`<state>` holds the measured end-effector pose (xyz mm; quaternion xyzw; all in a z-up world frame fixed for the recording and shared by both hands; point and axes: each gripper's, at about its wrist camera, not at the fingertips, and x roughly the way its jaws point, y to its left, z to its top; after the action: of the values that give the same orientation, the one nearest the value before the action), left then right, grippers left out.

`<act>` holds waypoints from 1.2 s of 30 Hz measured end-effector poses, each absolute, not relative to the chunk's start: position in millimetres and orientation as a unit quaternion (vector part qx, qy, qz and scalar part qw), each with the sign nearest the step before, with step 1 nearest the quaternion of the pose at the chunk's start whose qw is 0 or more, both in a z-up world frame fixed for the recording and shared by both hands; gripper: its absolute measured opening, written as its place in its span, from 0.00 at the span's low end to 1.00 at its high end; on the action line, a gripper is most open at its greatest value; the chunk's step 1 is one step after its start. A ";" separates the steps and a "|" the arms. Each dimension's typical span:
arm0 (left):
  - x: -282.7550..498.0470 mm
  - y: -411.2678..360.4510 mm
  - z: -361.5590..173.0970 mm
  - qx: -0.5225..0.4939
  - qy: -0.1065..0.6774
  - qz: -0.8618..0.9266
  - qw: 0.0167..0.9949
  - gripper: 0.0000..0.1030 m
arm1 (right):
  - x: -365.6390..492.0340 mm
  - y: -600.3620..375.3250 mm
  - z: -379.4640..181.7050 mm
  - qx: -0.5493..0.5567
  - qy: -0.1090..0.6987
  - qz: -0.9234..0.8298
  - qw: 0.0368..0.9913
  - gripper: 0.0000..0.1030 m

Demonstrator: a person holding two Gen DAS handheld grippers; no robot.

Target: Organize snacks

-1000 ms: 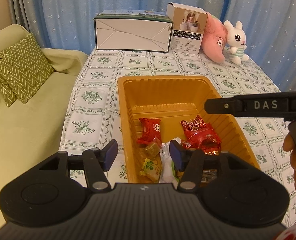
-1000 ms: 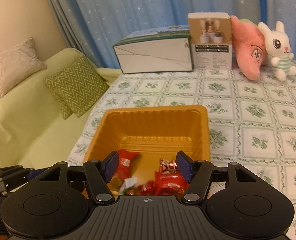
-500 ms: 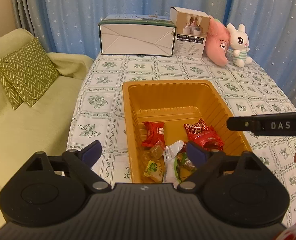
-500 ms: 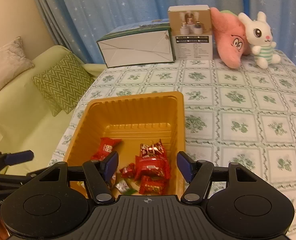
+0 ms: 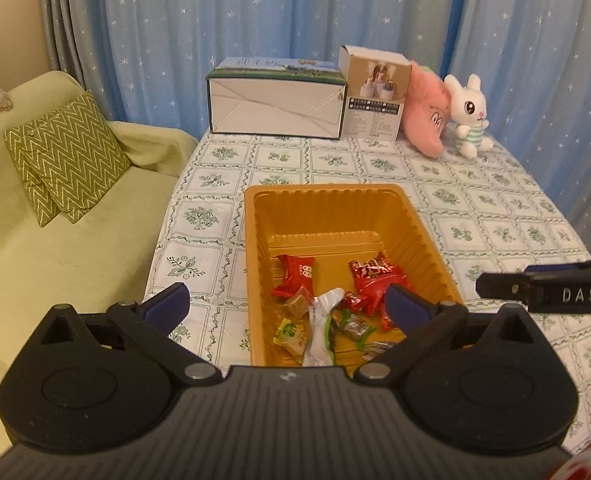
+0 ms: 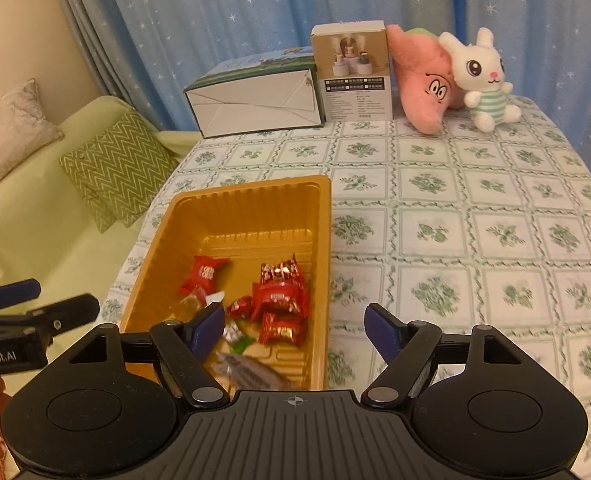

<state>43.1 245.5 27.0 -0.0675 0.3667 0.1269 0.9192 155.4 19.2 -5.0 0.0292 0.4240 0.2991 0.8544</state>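
Two grippers: both pointed down at an orange tray (image 5: 251,240) on a floral tablecloth (image 6: 475,240).
Left gripper (image 5: 287,304): jaws were spreading wide, nothing between them, hanging over the tray's near left rim.
Right gripper (image 6: 293,326): jaws were opening, empty, straddling the tray's right wall.
Snacks: red packets (image 6: 279,296), a white wrapper (image 5: 319,328) and small green and brown sweets (image 5: 291,334) lay loose in the tray's near half.
Far edge: white carton (image 5: 275,106), small box (image 6: 351,72), pink plush (image 6: 423,80), white rabbit toy (image 6: 483,76).
Beside the table: green sofa (image 5: 35,260) with zigzag cushion (image 5: 65,156).
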 end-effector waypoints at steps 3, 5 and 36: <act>33.6 237.7 34.2 -0.068 0.364 0.134 0.919 1.00 | 142.4 11.5 1.0 0.020 0.419 0.301 0.857 0.75; 25.9 232.0 37.9 -0.075 0.364 0.131 0.919 1.00 | 133.6 6.1 4.1 0.018 0.414 0.301 0.859 0.75; -66.5 125.7 80.2 -0.077 0.349 0.156 0.921 1.00 | 20.2 -81.3 39.9 0.001 0.382 0.290 0.877 0.76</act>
<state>-66.5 125.7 80.2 -0.0767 0.3494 0.1562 0.9207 20.2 -81.3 39.9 0.0008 0.3822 0.2903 0.8773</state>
